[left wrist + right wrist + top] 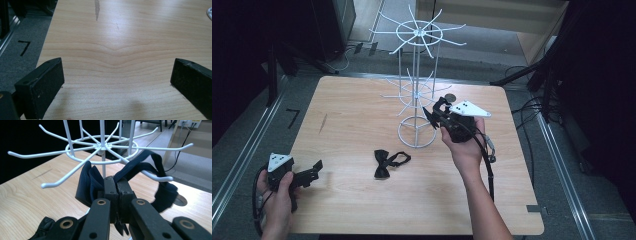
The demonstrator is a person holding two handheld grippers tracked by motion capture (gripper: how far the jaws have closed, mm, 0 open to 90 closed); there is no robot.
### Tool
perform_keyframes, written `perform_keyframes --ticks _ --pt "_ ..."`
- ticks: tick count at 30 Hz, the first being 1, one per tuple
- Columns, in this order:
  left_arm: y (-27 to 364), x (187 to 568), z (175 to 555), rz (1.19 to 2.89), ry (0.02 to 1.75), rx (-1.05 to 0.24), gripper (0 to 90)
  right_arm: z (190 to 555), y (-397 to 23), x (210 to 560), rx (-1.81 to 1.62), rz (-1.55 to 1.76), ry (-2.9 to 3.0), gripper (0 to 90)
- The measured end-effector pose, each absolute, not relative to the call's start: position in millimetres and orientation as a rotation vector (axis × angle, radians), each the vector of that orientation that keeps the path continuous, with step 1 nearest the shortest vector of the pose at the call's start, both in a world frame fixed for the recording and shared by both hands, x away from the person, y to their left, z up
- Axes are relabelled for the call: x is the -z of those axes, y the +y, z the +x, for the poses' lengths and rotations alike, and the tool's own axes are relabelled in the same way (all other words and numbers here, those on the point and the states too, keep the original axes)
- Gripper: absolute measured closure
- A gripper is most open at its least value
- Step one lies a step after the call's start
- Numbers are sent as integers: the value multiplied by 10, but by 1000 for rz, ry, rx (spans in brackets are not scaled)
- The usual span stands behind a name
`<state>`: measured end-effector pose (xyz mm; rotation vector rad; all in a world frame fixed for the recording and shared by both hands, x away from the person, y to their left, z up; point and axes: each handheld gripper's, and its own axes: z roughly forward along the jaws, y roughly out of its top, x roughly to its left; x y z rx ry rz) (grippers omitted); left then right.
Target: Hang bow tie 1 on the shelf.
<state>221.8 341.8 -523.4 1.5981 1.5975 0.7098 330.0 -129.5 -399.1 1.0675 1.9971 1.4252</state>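
Observation:
A white wire rack (pixel 416 75) with two tiers of hook arms stands on the wooden table (pixel 362 100). Beside the lower tier (pixel 100 146), my right gripper (pixel 434 114) is shut on a dark bow tie (pixel 87 182). In the right gripper view its jaws (pixel 116 183) pinch the tie at its knot. The tie's strap (pixel 152 161) is draped over one hook arm (pixel 160 178). A second black bow tie (pixel 387 162) lies flat on the table in front of the rack. My left gripper (pixel 314 170) rests low at the table's front left, open (pixel 117 77), over bare wood.
The rack's round base (pixel 416 132) sits mid-table. A round hole (pixel 180 200) is cut in the tabletop behind the rack. The table's left edge (pixel 47 42) drops to grey floor with a black tape mark (pixel 24 47). Dark stands and cables surround the table.

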Motion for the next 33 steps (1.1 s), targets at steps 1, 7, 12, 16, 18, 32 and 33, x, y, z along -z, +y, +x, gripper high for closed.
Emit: perform_keyframes --ticks 1,7,12,16,18,32,33 --pt "3418 5234 2218 1599 1597 -711 0 3307 -1286 3998 -1423 1072 2001 896" --pt "3415 5234 2219 1597 1597 -711 0 3349 -1247 4037 -1407 1070 2010 895" --pt "3416 5235 2219 1598 1597 -711 0 3384 -1214 4089 -1390 1079 2027 888" --pt "3418 5234 2220 1598 1598 -707 0 3384 -1210 4117 -1415 1069 2023 770" --pt "3420 5234 2220 1599 1597 -705 0 3375 -1215 4138 -1417 1067 2014 695" --pt "3419 5234 2219 1599 1599 -705 0 3140 -1413 4285 -1404 1157 1927 432" --pt "3418 5234 2220 1599 1598 -706 0 3117 -1419 4291 -1409 1163 1926 428"
